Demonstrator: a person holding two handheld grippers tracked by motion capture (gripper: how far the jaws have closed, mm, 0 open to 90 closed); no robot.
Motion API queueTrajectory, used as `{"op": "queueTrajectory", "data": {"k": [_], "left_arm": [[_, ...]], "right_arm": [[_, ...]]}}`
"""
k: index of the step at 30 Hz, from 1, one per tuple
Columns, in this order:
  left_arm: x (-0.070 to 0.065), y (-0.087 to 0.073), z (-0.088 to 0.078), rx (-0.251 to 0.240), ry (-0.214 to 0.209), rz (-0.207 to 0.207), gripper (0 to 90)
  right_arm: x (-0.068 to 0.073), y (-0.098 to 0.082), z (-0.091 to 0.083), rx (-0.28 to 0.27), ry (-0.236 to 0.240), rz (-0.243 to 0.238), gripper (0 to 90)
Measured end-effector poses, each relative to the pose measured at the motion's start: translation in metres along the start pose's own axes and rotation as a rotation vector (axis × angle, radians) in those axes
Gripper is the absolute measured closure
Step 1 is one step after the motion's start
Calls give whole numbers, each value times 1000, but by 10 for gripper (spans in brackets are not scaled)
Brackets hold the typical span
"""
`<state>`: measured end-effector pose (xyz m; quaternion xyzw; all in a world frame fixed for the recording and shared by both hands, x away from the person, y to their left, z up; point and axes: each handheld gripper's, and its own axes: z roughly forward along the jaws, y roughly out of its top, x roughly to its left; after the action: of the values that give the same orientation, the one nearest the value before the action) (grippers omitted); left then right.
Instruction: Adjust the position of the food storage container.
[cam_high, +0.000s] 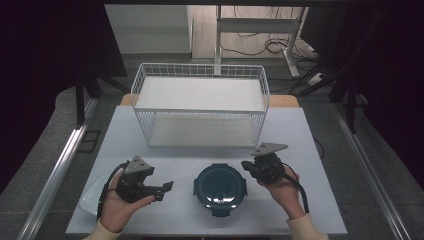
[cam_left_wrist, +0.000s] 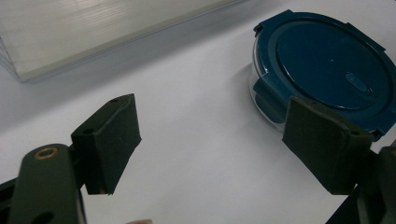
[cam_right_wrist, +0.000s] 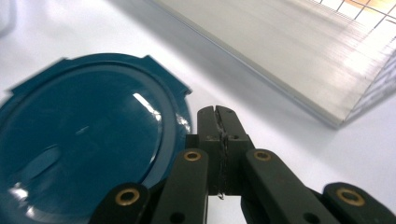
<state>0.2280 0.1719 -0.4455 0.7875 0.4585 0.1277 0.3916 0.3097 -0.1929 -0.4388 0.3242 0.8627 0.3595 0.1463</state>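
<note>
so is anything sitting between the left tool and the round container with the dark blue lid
Nothing visible: the open left tool faces the round glass container with the dark blue clip lid across bare white table.

A round container (cam_high: 220, 189) with a dark blue snap-on lid (cam_left_wrist: 327, 56) lies flat on the white table (cam_high: 310, 165), near its front edge and at mid-width. The lid is seated, with latch tabs projecting at its rim. The body below the lid is clear. A white wire basket (cam_high: 200, 105) stands behind it, well apart.
</note>
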Motion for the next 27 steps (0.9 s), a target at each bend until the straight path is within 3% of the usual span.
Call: {"op": "queueTrajectory", "data": {"k": [3,4,5,6,8,9,10,14,19,27], "left_arm": [[-2,0,1,2,-3,2,186],[-3,0,2,3,-7,4,186],[-3,0,2,3,-7,4,185],[-4,0,3,5,-8,5,185],[-5,-1,3,9,-10,8,184],[-5,-1,3,9,-11,7,183],[-6,-1,4,8,-11,4,183],[-5,-1,6,11,-6,-7,177],[-5,-2,9,13,-6,-29,172],[-7,-6,13,10,-27,-61,171]], "right_arm": [[1,-8,-9,-21,17,26,869],[3,-17,-13,-40,35,52,843],[3,-17,-13,-40,35,52,843],[3,-28,-12,-28,82,62,790],[3,-32,-12,-17,92,63,750],[3,-37,-13,-21,80,78,672],[2,-42,-15,-36,74,126,479],[1,-45,-16,-40,67,187,314],[1,-43,-19,-50,112,213,266],[-1,-42,-20,-46,131,225,231]]}}
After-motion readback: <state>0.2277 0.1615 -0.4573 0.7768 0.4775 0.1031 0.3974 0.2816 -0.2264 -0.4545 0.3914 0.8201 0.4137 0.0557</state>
